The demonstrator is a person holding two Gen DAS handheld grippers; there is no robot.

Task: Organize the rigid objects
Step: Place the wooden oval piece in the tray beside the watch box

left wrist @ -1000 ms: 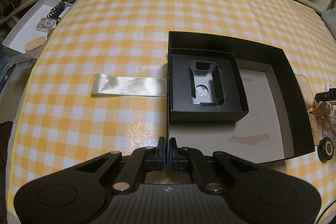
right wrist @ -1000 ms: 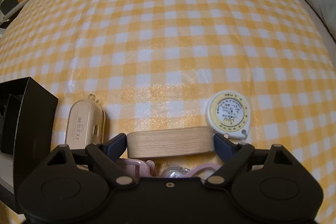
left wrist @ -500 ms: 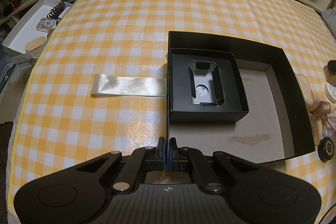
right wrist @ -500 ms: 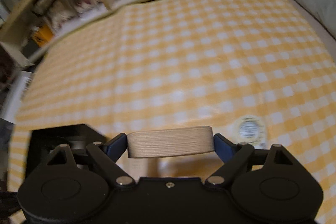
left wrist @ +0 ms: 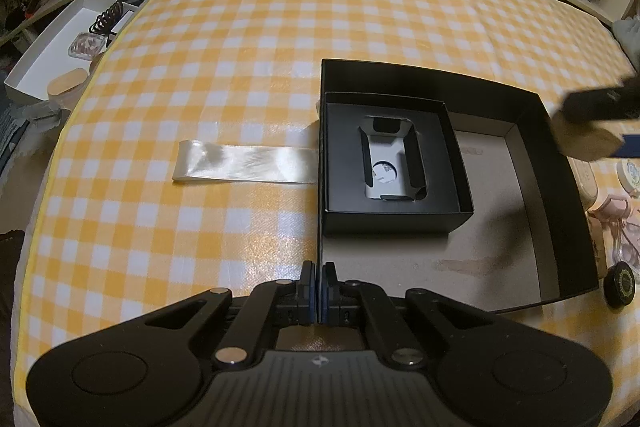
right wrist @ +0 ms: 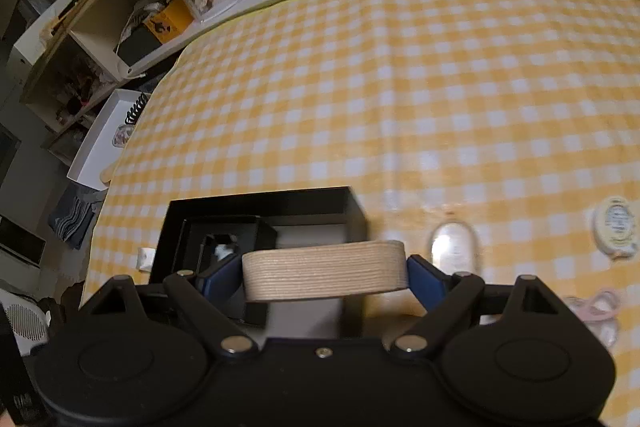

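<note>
A large black open box (left wrist: pixel 552 163) with a grey floor lies on the yellow checked cloth, with a smaller black box (left wrist: pixel 400 217) inside its far left corner. My left gripper (left wrist: pixel 319 275) is shut on the large box's near left wall. My right gripper (right wrist: pixel 325 269) is shut on a round light wooden disc (right wrist: pixel 324 273), held in the air above the large box's right side (right wrist: pixel 352 207). The disc also shows blurred at the right edge of the left wrist view (left wrist: pixel 584 143).
To the right of the box lie a beige oval case (right wrist: pixel 452 247), a round tape measure (right wrist: pixel 614 227), a pink item (right wrist: pixel 596 307) and a black round cap (left wrist: pixel 620 285). A clear plastic strip (left wrist: pixel 244 167) lies left of it. A white tray (left wrist: pixel 60 43) stands beyond the cloth's left edge. Shelves line the back.
My right gripper has lifted the wooden disc off the cloth and carried it left, over the large box's right side. My left gripper has stayed shut on the box wall.
</note>
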